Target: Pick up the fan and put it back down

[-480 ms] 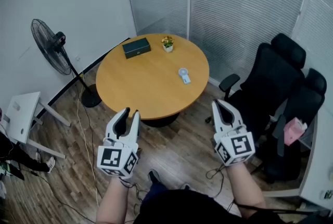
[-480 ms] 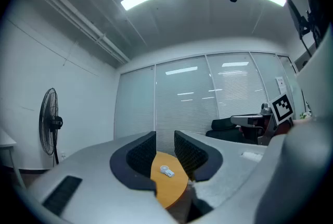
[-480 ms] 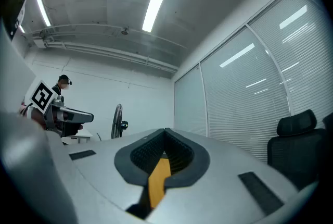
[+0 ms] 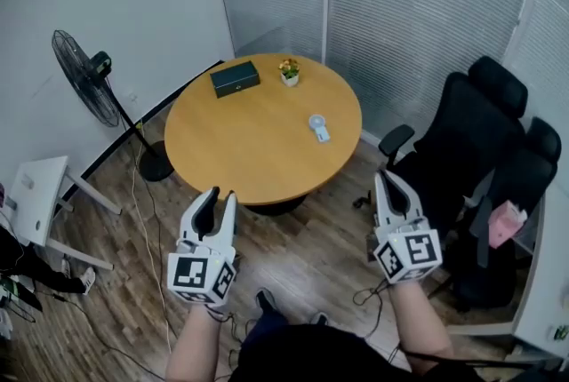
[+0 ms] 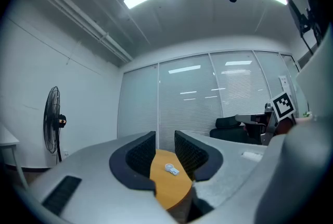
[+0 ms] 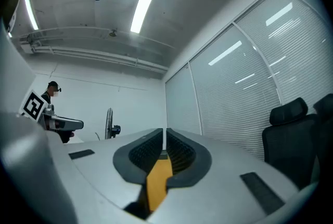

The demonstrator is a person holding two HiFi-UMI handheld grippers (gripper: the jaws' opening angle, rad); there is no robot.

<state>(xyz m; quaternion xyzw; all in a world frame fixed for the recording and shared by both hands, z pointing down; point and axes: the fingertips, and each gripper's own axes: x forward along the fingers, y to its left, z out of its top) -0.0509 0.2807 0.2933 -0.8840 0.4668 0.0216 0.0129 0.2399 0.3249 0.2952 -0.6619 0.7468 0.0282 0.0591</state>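
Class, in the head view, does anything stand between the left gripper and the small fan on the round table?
Nothing visible does. The small fan lies on bare table, and the left gripper is short of its near edge; the dark box and potted plant stand beyond the fan.

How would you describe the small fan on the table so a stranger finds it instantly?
Find the round wooden table. Toward its right side lies the small handheld fan. It is white and lies flat, unlike the dark box and potted plant at the far edge.
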